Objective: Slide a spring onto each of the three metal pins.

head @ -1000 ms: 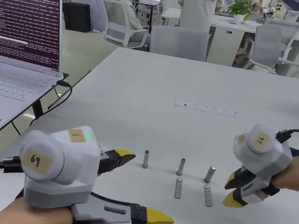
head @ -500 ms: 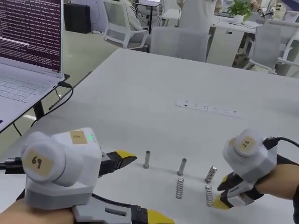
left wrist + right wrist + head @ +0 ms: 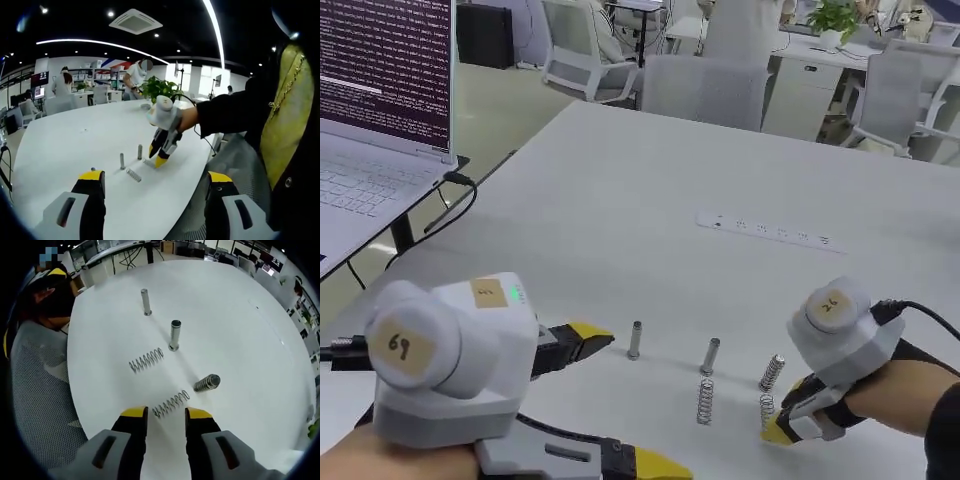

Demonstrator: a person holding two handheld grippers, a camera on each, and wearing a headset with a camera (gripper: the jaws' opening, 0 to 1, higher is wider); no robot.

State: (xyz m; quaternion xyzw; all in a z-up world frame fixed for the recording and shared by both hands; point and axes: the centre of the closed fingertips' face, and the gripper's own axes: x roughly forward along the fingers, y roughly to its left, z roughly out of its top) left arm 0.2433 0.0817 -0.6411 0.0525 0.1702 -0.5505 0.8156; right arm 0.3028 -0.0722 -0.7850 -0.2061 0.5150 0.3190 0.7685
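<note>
two springs [image 3: 704, 400] before pins [image 3: 710, 356], laptop [image 3: 382, 75] left

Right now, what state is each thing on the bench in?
Left tongs, open.
Right tongs, open.
Left pin, bare.
Middle pin, bare.
Right pin, spring on it.
Left spring, lying loose.
Right spring, lying loose, end between Right tongs.
Laptop, open, screen lit.

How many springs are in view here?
3. One spring sits on the end pin nearest the right gripper; a second spring lies beside the middle pin; a third spring lies just ahead of that gripper's jaws.
</note>
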